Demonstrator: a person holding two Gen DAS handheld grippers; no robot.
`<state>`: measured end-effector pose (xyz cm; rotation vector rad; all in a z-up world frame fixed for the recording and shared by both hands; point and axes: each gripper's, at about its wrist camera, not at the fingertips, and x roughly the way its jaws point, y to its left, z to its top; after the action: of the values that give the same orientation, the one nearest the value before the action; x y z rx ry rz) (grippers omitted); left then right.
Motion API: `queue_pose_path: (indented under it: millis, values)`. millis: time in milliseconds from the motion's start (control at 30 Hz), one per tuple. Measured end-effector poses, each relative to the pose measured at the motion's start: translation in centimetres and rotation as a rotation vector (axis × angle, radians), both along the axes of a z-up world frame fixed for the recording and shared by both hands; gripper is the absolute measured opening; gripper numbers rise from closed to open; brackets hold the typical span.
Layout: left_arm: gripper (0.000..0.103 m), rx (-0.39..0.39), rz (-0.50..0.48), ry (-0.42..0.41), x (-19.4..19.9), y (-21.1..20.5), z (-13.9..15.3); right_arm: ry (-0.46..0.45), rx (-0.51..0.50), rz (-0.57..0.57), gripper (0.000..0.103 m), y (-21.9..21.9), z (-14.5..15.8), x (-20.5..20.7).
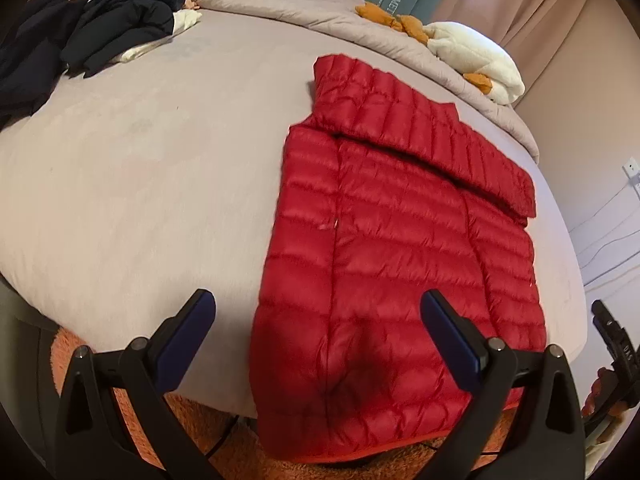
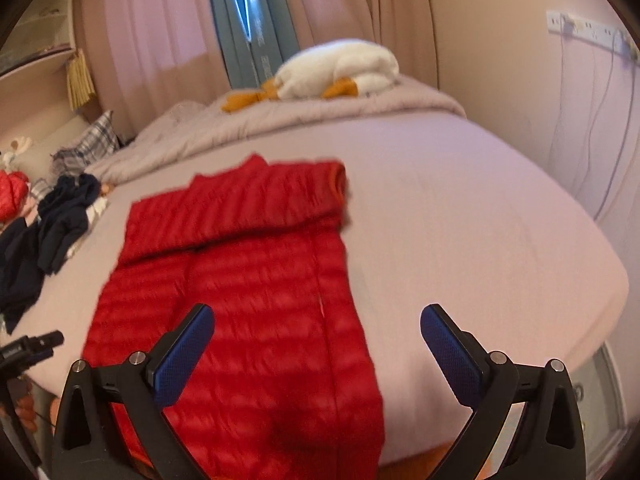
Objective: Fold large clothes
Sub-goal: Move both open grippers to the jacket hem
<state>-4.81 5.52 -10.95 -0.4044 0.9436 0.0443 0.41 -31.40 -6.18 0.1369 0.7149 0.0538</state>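
The red jacket [image 1: 400, 264] lies flat on the bed [image 1: 160, 184], filling the centre and lower right of the left wrist view. Its sides appear turned in to make a long narrow panel, and a sleeve [image 1: 424, 136] is laid slantwise across the upper part. The hem hangs slightly over the near edge of the bed. This layout suggests the lengthwise folds are done and a crosswise fold, hem toward collar, remains.

Left gripper [image 1: 318, 332]: jaws wide apart, nothing between the pads. It points steeply downward over the hem; one finger sits above bare sheet in the lower left of the frame, the other above the jacket.

Right gripper [image 2: 316, 344]: jaws equally wide, empty. It is angled down less steeply, one finger over the jacket at lower centre, the other over bare sheet at lower right. In the right wrist view the jacket [image 2: 240, 288] occupies the centre and lower left.

Neither tool touches the fabric. Both appear positioned at the hem's opposite corners, presumably ready to take hold.

Dark clothes [image 1: 100, 24] are heaped at upper left, well apart. A white plush toy [image 2: 340, 68] rests on the far bedding.
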Motion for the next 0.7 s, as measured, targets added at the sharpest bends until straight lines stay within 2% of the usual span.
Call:
queue_pose_path:
  millis: [433, 500, 633, 700]
  values:
    - [0.101, -0.02, -0.044, 0.076, -1.6, -0.9, -3.9, 0.151, 0.042, -0.056, 0.101, -1.7, -5.4, -2.0]
    - [0.101, -0.029, -0.06, 0.084, -1.8, -1.0, -4.4, 0.16, 0.042, -0.062, 0.097, -1.8, -5.9, -2.3]
    - [0.099, -0.04, -0.059, 0.097, -2.3, -0.9, -5.3, 0.167, 0.039, -0.059, 0.096, -1.7, -6.6, -2.8]
    - [0.097, -0.07, -0.062, 0.102, -2.7, -0.6, -5.8, 0.175, 0.048, -0.056, 0.095, -1.7, -6.8, -2.9]
